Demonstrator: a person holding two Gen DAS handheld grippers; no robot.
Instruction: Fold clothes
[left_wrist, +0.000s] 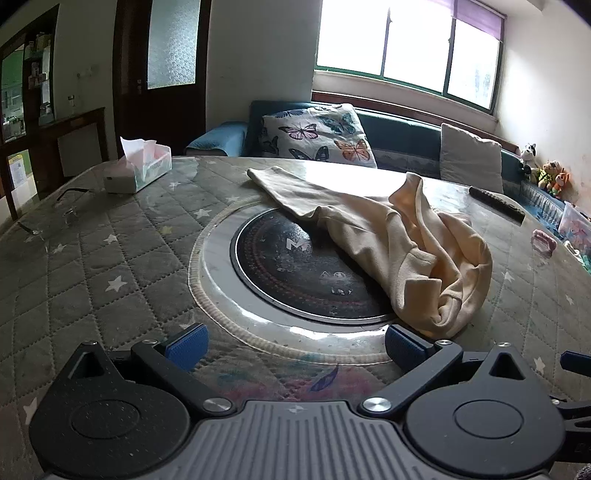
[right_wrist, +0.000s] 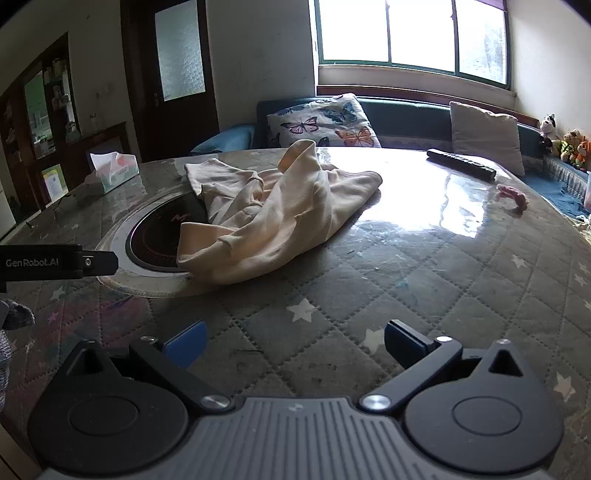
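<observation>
A cream garment lies crumpled on the round table, partly over the black hotplate at the table's middle. It also shows in the right wrist view. My left gripper is open and empty, near the table's front edge, just short of the garment's bunched end. My right gripper is open and empty, over the quilted cover in front of the garment. The left gripper's side shows at the left of the right wrist view.
The table has a quilted star cover under clear plastic. A tissue box, glasses, a remote and a pink clip lie on it. A sofa with cushions stands behind.
</observation>
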